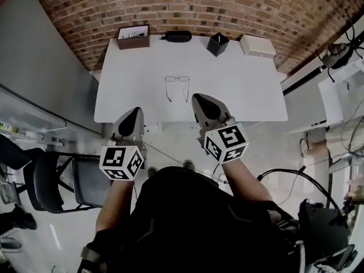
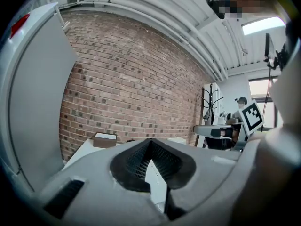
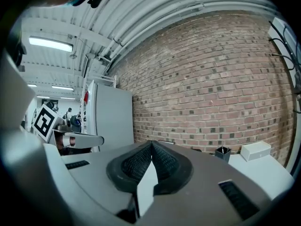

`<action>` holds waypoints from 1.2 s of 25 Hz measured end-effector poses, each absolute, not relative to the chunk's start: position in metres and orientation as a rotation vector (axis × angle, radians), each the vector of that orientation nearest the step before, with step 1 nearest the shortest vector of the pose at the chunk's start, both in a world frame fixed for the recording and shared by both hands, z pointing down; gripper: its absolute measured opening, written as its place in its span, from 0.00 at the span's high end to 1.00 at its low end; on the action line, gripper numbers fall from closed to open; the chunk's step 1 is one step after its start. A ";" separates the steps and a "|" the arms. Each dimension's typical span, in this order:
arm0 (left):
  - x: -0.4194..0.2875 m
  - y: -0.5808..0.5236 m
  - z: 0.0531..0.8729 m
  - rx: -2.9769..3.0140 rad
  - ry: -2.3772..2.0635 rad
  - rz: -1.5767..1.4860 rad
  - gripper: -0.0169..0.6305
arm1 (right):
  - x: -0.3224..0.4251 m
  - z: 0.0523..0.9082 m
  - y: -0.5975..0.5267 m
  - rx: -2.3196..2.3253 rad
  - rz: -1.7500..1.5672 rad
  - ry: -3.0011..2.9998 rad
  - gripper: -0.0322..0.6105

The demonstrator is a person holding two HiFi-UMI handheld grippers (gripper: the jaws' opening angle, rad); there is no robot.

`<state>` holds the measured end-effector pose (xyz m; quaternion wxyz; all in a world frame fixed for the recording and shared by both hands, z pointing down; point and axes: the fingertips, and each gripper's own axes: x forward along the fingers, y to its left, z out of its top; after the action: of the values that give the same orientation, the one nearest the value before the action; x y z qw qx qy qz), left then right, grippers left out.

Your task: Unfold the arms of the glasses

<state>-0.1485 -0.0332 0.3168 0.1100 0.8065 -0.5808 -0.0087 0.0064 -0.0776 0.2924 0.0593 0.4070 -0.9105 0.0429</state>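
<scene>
Thin wire-framed glasses point(image 1: 177, 84) lie on the white table point(image 1: 239, 90) near its middle, both arms unfolded and pointing toward the front edge. My left gripper point(image 1: 135, 111) hangs over the table's front edge, left of the glasses and clear of them, jaws shut with nothing between them point(image 2: 150, 141). My right gripper point(image 1: 197, 98) is just right of the glasses' near arm tips, also apart from them, jaws shut and empty point(image 3: 151, 144). Neither gripper view shows the glasses.
Along the table's far edge by the brick wall stand a brown box point(image 1: 133, 37), a black glasses case point(image 1: 177, 36), a black pen holder point(image 1: 217, 44) and a white box point(image 1: 257, 45). A black chair point(image 1: 54, 181) is at lower left. A grey panel point(image 1: 40, 67) flanks the left.
</scene>
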 end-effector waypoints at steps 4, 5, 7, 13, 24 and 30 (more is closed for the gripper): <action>-0.151 -0.028 0.304 2.391 -1.700 -0.059 0.96 | 0.007 0.283 -0.074 1.271 0.103 -2.757 0.94; -0.152 -0.028 0.301 2.393 -1.701 -0.065 0.96 | 0.009 0.281 -0.075 1.281 0.102 -2.754 0.94; -0.153 -0.027 0.298 2.394 -1.707 -0.071 0.96 | 0.011 0.280 -0.074 1.293 0.103 -2.749 0.94; -0.155 -0.021 0.299 2.381 -1.719 -0.087 0.96 | 0.011 0.281 -0.066 1.287 0.092 -2.746 0.94; -0.147 -0.018 0.301 2.390 -1.689 -0.104 0.96 | 0.017 0.279 -0.060 1.296 0.074 -2.733 0.94; -0.148 -0.017 0.301 2.386 -1.700 -0.093 0.96 | 0.019 0.280 -0.059 1.307 0.071 -2.723 0.94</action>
<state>-0.1477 -0.0172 0.3010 0.1051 0.8094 -0.5769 -0.0315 0.0194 -0.0594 0.2796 0.0604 0.4318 -0.8997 0.0235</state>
